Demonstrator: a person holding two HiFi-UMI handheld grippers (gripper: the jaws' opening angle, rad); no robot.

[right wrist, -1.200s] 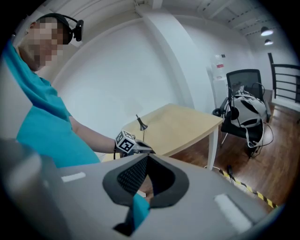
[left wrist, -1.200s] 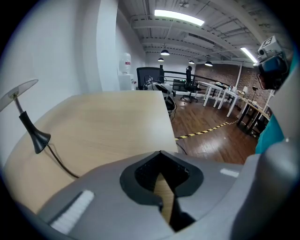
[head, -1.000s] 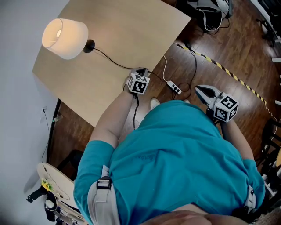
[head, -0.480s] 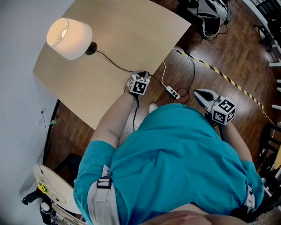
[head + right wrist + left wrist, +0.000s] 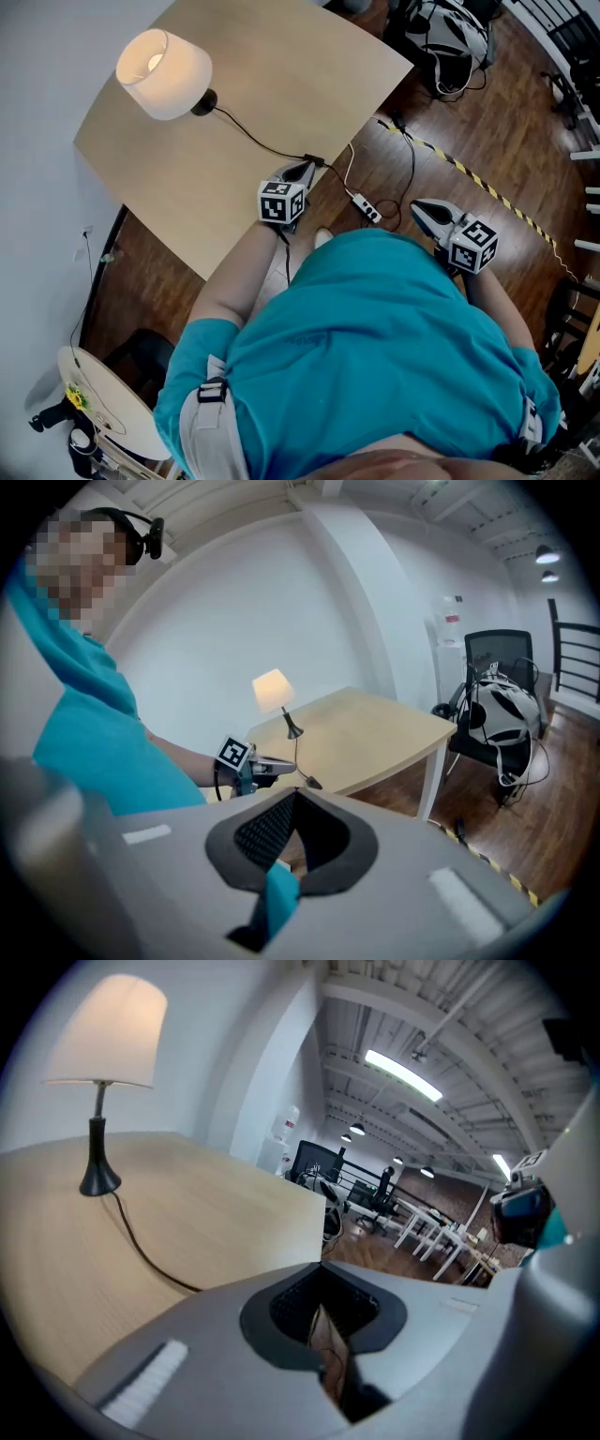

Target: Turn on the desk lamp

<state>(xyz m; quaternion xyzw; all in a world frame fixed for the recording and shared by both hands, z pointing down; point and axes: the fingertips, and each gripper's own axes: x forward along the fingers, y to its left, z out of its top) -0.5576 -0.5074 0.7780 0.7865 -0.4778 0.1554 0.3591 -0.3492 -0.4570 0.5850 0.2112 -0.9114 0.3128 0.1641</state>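
Desk lamp point(image 5: 164, 73) lit, standing upright at the far left corner of the desk point(image 5: 281, 66).
Its slim black stem rises vertically under a pale tapered shade. Its black cord point(image 5: 253, 139) curves across bare light wood to the near edge, where my left gripper point(image 5: 305, 171) hovers, clenched on nothing. My right gripper point(image 5: 422, 206), also clenched and empty, hangs right of the desk, over the wood floor point(image 5: 487, 103).

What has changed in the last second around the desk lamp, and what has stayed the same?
The left gripper has drawn back slightly from the table edge towards the person, away from where the cord leaves the tabletop. Nothing was grasped or released. Unchanged: the lamp is lit as before, and the right gripper stays shut over the floor.
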